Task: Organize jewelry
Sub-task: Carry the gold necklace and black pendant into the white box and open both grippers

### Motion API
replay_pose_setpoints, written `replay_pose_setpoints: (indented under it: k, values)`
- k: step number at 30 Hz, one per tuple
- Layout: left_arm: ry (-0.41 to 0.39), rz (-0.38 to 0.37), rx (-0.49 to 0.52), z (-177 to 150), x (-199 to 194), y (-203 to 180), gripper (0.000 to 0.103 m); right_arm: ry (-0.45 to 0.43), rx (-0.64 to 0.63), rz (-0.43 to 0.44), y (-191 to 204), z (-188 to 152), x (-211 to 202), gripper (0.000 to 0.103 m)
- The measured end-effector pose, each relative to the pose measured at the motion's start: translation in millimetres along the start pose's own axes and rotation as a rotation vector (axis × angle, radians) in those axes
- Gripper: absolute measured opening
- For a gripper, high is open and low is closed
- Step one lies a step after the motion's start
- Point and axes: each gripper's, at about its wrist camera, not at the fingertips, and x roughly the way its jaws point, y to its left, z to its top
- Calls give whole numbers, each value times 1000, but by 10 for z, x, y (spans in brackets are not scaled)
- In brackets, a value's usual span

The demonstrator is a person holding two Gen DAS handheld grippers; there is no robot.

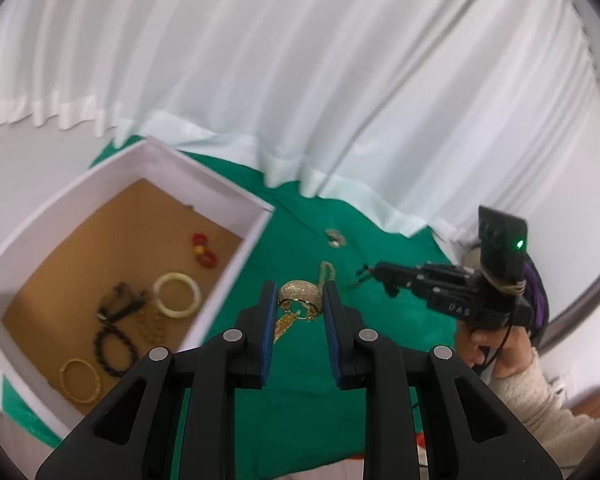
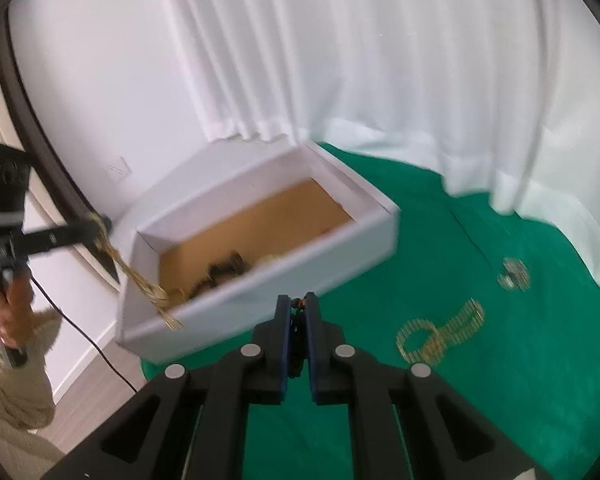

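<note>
A white box [image 1: 204,184] with a brown floor holds a cream bangle [image 1: 177,294], red beads [image 1: 204,250], black beads [image 1: 110,344] and a gold bangle [image 1: 80,380]. My left gripper [image 1: 300,300] is shut on a gold necklace [image 1: 300,294] whose chain hangs below. In the right wrist view that gold chain [image 2: 140,280] dangles over the box's near left corner [image 2: 140,320]. My right gripper [image 2: 298,308] is shut on a black beaded string [image 2: 297,332], above the green cloth in front of the box. The right gripper also shows in the left wrist view [image 1: 364,274].
On the green cloth [image 2: 500,400] lie a gold mesh chain [image 2: 440,330] and a small silver piece [image 2: 514,274]. White curtains [image 1: 300,80] hang behind. The person's sleeve and hand [image 1: 512,364] are at the right. Wood floor [image 2: 84,400] lies beyond the table's left edge.
</note>
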Motion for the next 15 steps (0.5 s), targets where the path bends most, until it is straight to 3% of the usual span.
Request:
replay_pose_setpoints:
  k: [8, 15]
  values:
    - [-7, 86, -104, 290, 143, 650, 22, 19, 2, 135, 307, 719, 821, 7]
    - [-1, 171, -175, 499, 583, 1274, 22, 109, -43, 109, 496, 996, 1811, 7]
